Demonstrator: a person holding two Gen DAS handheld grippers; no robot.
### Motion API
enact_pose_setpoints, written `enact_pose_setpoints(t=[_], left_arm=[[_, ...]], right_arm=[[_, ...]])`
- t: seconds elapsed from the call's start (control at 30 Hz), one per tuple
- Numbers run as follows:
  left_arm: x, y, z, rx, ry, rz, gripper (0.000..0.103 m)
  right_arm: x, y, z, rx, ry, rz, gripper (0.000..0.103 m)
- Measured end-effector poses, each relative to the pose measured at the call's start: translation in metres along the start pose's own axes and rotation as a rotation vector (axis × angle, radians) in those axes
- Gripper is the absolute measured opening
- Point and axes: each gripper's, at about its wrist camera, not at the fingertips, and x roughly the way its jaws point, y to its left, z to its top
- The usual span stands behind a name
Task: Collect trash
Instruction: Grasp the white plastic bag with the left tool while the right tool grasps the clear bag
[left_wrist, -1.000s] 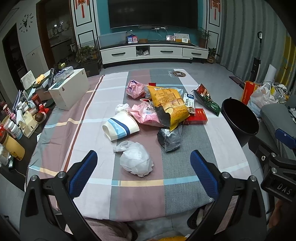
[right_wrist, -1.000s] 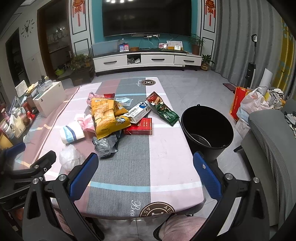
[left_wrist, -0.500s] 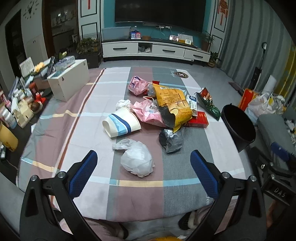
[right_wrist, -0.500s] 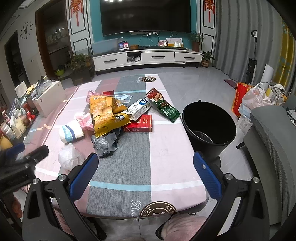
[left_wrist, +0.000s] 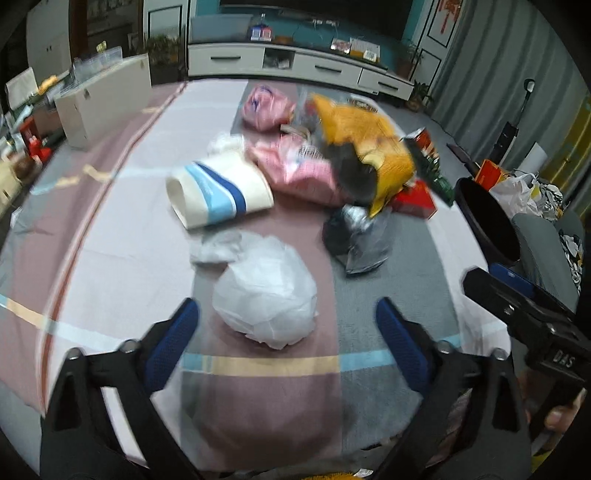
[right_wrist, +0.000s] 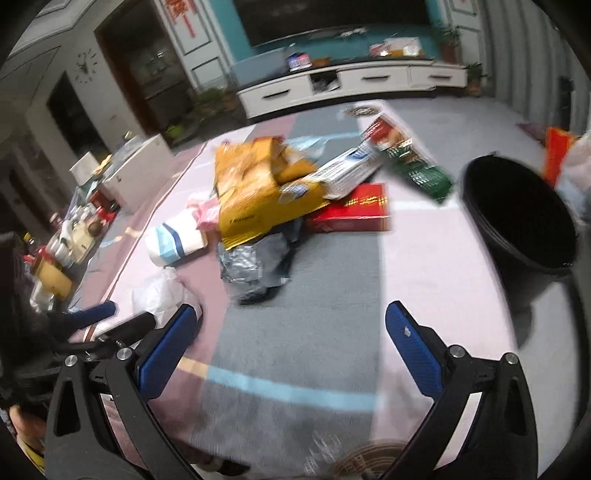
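Both grippers, left (left_wrist: 284, 325) and right (right_wrist: 288, 328), stand spread and empty, the left's jaws just narrowing around the crumpled white plastic bag (left_wrist: 266, 295) just nearer than the paper cup (left_wrist: 218, 192); it looks light, soft and slippery, best pinched across its bunched middle.

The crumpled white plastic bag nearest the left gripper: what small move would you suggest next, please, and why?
Probably ease the left gripper forward and down around the crumpled white plastic bag; its jaws, just narrowing, stand open and empty, with the bag just ahead of them.
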Motion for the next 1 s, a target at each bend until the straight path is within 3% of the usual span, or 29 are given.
enact_pose_setpoints(t=[0.13, 0.27, 0.4, 0.43, 0.5, 0.6, 0.67, 0.9, 1.0], left_arm=[[0.016, 0.009, 0.0, -0.016, 0.009, -0.001, 0.075], [0.019, 0.015, 0.004, -0.018, -0.013, -0.001, 0.048], [0.02, 0.021, 0.003, -0.025, -0.017, -0.013, 0.027], [0.02, 0.023, 0.002, -0.027, -0.016, -0.016, 0.026], [0.018, 0.025, 0.003, -0.025, -0.019, -0.022, 0.02], [0.013, 0.027, 0.002, -0.025, -0.027, -0.038, 0.017], [0.009, 0.027, 0.002, -0.023, -0.032, -0.044, 0.017], [-0.018, 0.02, 0.001, -0.004, -0.066, -0.087, 0.016], [-0.031, 0.01, 0.002, 0.015, -0.086, -0.111, 0.016]], right_arm=[[0.02, 0.01, 0.011, 0.012, -0.001, 0.078, 0.1], [0.046, 0.009, 0.015, -0.011, 0.035, 0.087, 0.099], [0.064, 0.018, 0.018, -0.048, 0.05, 0.101, 0.084], [0.067, 0.019, 0.018, -0.054, 0.055, 0.101, 0.081], [0.075, 0.02, 0.015, -0.069, 0.063, 0.082, 0.065], [0.079, 0.016, 0.011, -0.065, 0.074, 0.102, 0.046], [0.076, 0.015, 0.009, -0.071, 0.078, 0.096, 0.043], [0.038, -0.004, -0.008, -0.025, 0.118, 0.155, 0.039], [0.016, -0.009, -0.015, -0.022, 0.09, 0.169, 0.039]])
